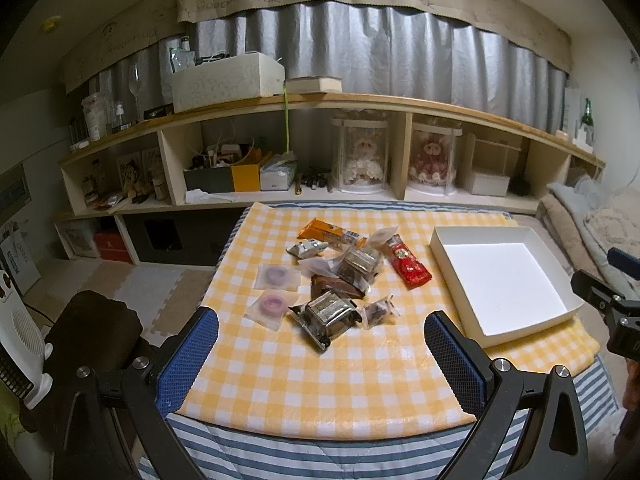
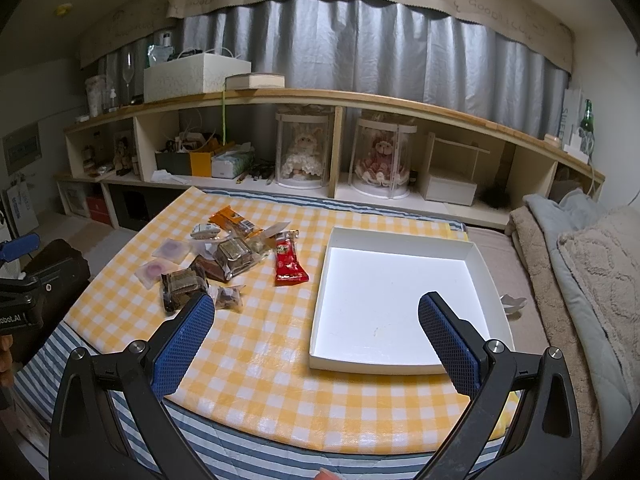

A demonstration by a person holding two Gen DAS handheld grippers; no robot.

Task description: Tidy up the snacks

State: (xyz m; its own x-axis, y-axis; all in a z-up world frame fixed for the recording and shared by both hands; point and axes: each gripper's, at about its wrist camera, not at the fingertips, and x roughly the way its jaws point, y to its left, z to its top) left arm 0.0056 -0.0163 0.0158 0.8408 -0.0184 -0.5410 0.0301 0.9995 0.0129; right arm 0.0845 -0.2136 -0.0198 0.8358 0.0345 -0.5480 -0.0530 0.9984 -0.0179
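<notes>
Left gripper (image 1: 320, 344): jaws spread wide, holding nothing, raised over the near table edge.
Right gripper (image 2: 316, 328): jaws equally wide, nothing between them.
Snacks (image 1: 340, 276): loose pile on the checked cloth (image 1: 304, 384), left of the tray.
White tray (image 2: 404, 236): nothing inside it, apparently.

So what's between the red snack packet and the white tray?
Nothing: only bare checkered tablecloth separates the red snack packet from the white tray, clearest in the right wrist view.
</notes>
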